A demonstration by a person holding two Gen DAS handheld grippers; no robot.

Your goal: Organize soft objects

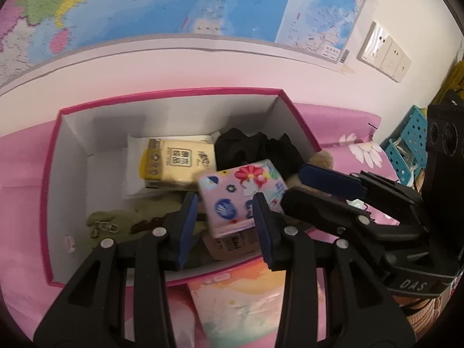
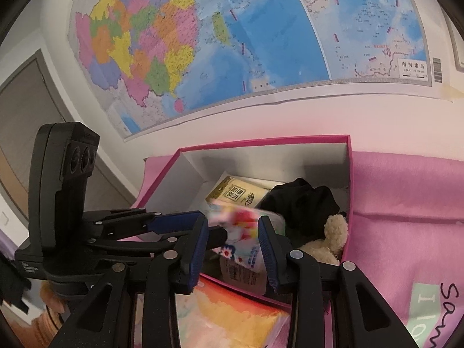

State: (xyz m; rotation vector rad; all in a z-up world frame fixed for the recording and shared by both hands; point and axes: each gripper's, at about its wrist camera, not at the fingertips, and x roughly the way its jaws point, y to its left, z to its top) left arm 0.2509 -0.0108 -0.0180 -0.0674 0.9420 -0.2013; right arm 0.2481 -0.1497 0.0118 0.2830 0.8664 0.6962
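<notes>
fingers of the left gripper (image 1: 224, 220) stand partly apart above the near edge of the box (image 1: 75, 156), pointing down into it; the floral tissue pack (image 1: 240, 194) shows between them, tilted and blurred, with a dark gap beside the left finger; whether the pads press on it cannot be told; the right gripper (image 2: 233, 243) reaches in over the near right corner, its jaws about as far apart, and the same pack sits between its fingers in its own view, overlapping the right pad; a firm grip cannot be made out there either; each gripper's fingertips come up to one end of the pack in the other's view.

under and around the pack, inside the box: a yellow tissue pack (image 1: 177, 159) toward the far wall, lying on something white; a black cloth (image 1: 261, 148) bunched in the far right corner; an olive soft item (image 1: 121, 217) with a metal keyring (image 1: 104, 226) near the left wall; a beige plush toy (image 2: 333, 232) against the right wall.

the box rests on a pink bedspread (image 2: 406, 203); a pastel packet (image 1: 240, 298) lies just outside the near wall; a teal perforated basket (image 1: 406, 142) stands off to the right; a wall map (image 2: 203, 43) and a socket plate (image 1: 385, 52) are behind.
</notes>
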